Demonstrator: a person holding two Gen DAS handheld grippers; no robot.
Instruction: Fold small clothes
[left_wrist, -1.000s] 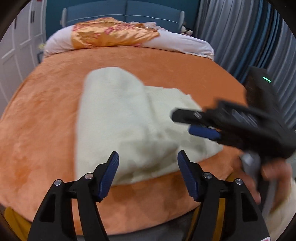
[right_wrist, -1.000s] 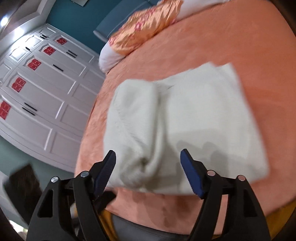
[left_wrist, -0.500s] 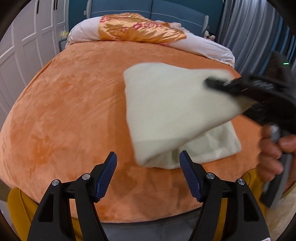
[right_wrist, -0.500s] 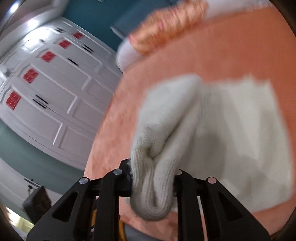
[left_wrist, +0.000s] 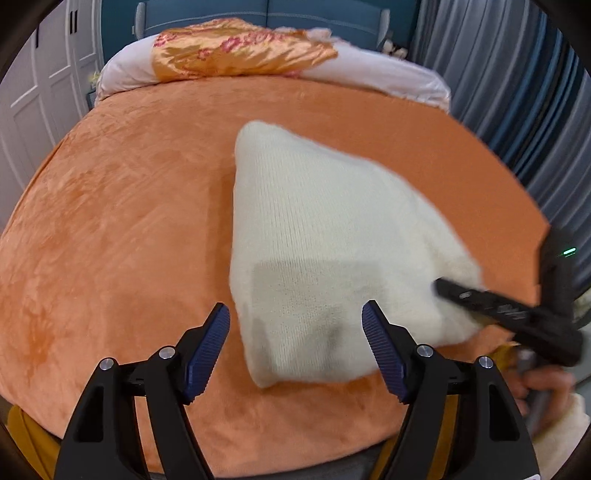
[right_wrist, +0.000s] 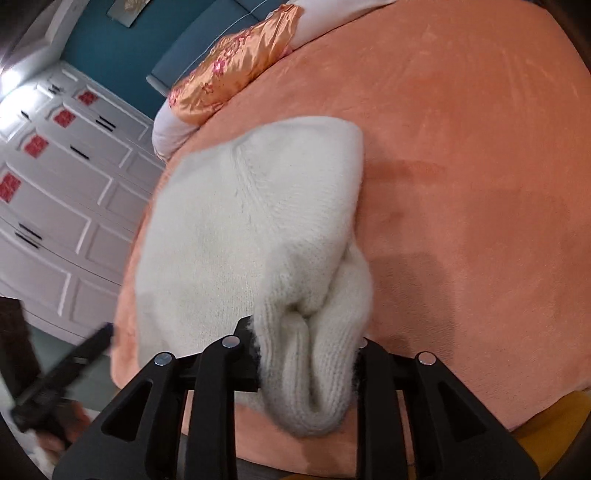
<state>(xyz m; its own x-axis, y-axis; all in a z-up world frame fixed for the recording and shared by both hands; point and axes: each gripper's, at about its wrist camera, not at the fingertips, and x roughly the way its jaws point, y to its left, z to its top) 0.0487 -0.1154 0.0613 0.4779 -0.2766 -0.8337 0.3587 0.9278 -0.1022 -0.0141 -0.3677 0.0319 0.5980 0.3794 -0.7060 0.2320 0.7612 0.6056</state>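
The right gripper (right_wrist: 306, 354) is clamped on a bunched fold of the cream knit garment (right_wrist: 251, 236), which spreads ahead of it over the orange bed (right_wrist: 461, 147). The left gripper (left_wrist: 295, 347) has its jaws wide apart and empty, the garment's near corner lying just ahead between its blue pads (left_wrist: 207, 350).

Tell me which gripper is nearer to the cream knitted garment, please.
Right. The right gripper is clamped on a bunched edge of the cream knitted garment. The left gripper is open, holding nothing, with the garment's near corner between its fingers.
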